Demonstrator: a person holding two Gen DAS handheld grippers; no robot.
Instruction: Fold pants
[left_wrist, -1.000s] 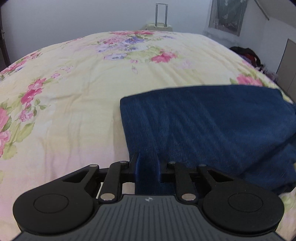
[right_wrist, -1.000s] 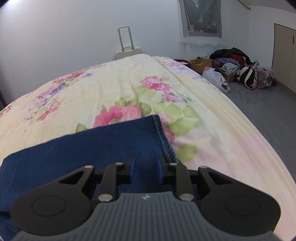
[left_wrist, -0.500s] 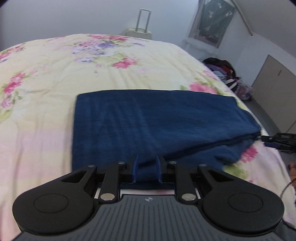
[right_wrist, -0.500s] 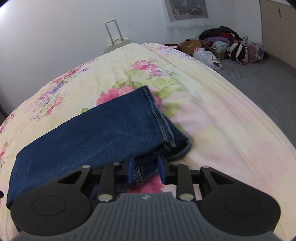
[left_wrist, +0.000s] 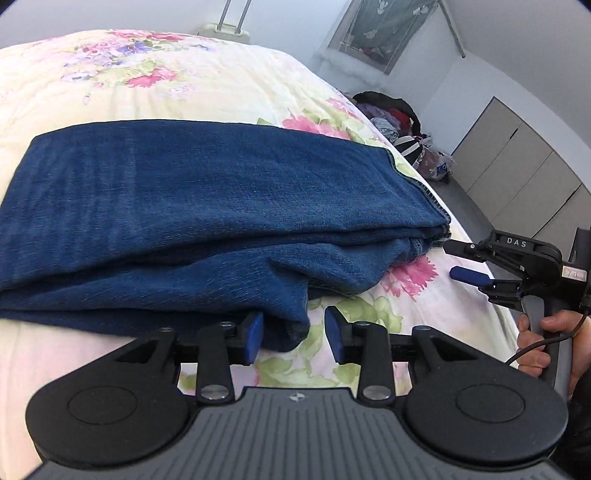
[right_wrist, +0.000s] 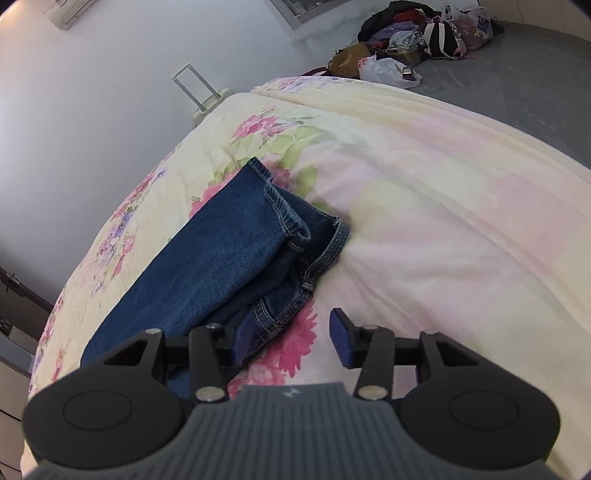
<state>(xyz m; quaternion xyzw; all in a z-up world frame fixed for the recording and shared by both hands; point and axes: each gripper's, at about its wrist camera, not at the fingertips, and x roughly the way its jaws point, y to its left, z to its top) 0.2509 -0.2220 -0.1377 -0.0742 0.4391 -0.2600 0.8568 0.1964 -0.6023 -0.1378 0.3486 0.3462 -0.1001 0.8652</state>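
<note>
Your pants lie folded at twelve o'clock; left gripper and right gripper gape empty; only tidying remains.

The letters "DAS" stand in pale print on the black top of the right gripper, seen from the left wrist view. A small label on its body further right carries marks too blurred to read. Print on a white plastic bag on the floor is too small to make out
</note>
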